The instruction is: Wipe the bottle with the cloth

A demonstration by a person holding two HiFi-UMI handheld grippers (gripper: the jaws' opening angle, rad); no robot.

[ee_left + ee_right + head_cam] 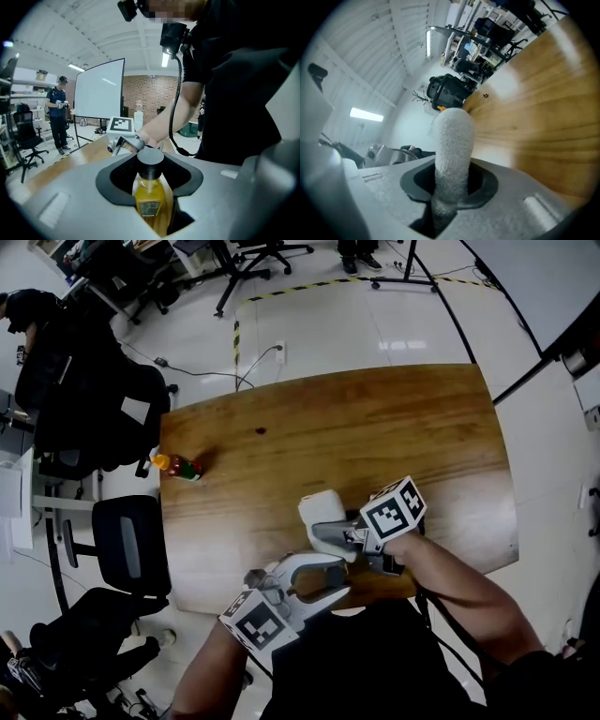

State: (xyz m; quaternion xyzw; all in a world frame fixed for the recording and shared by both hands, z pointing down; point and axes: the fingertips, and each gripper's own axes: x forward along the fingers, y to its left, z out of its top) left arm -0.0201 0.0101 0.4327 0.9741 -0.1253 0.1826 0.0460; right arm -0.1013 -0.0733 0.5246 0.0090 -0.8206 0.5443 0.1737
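In the left gripper view, a small bottle [149,190] of yellow liquid with a black cap stands upright between the jaws of my left gripper [150,180], whose pads press on its sides. In the head view the left gripper [337,579] is at the near edge of the wooden table [375,427], and the bottle is hidden there. A folded white cloth [322,506] sticks up out of my right gripper [326,532], just beyond the left one. In the right gripper view, the cloth [452,145] is pinched in the right gripper [451,185].
A red sauce bottle [180,466] with an orange cap lies near the table's left edge. Black office chairs [131,549] stand to the left of the table. A person [58,112] stands by a whiteboard [99,93] in the left gripper view.
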